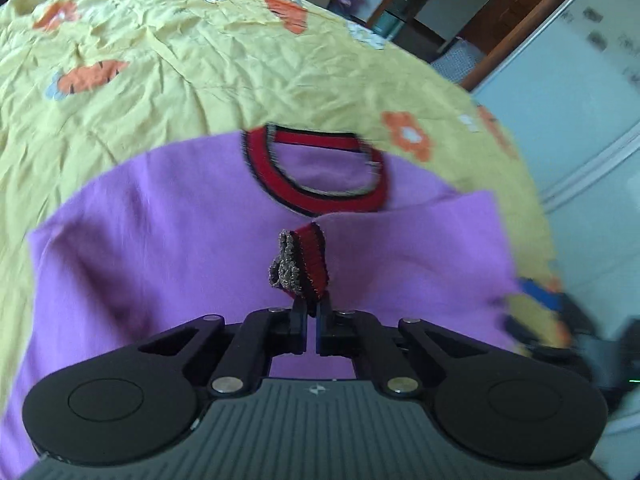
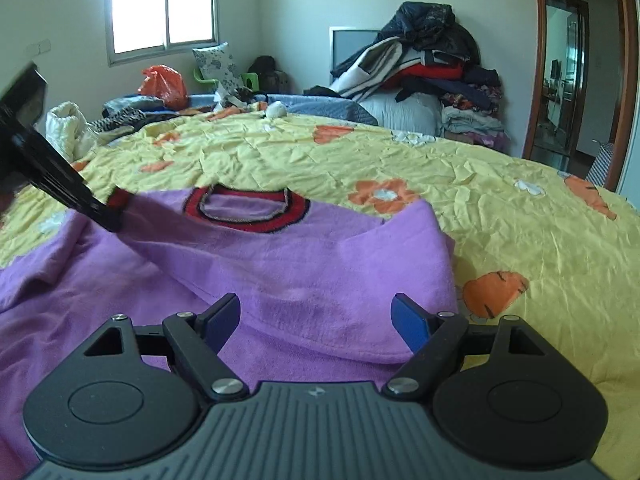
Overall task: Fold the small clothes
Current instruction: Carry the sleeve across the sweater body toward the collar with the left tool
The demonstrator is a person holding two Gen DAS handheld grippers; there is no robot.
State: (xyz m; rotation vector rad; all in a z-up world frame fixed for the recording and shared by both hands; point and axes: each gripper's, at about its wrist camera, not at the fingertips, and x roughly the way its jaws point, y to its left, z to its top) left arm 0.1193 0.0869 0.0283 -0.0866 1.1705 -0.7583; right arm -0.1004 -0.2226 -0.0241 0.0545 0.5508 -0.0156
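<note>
A small purple sweater (image 1: 160, 240) with a red and black collar (image 1: 320, 196) lies on the yellow flowered bedspread (image 1: 140, 92). My left gripper (image 1: 313, 300) is shut on the sweater's red and black sleeve cuff (image 1: 310, 260) and holds it over the chest. The right sleeve side is folded in over the body. In the right wrist view the sweater (image 2: 300, 272) lies in front, and my right gripper (image 2: 316, 320) is open and empty just above its lower part. The left gripper (image 2: 104, 210) shows there at the left, holding the cuff (image 2: 119, 198).
The bedspread (image 2: 500, 220) spreads to the right and far side. Piles of clothes (image 2: 432, 72) and an orange bag (image 2: 164, 84) lie beyond the bed. A doorway (image 2: 568, 80) is at the right.
</note>
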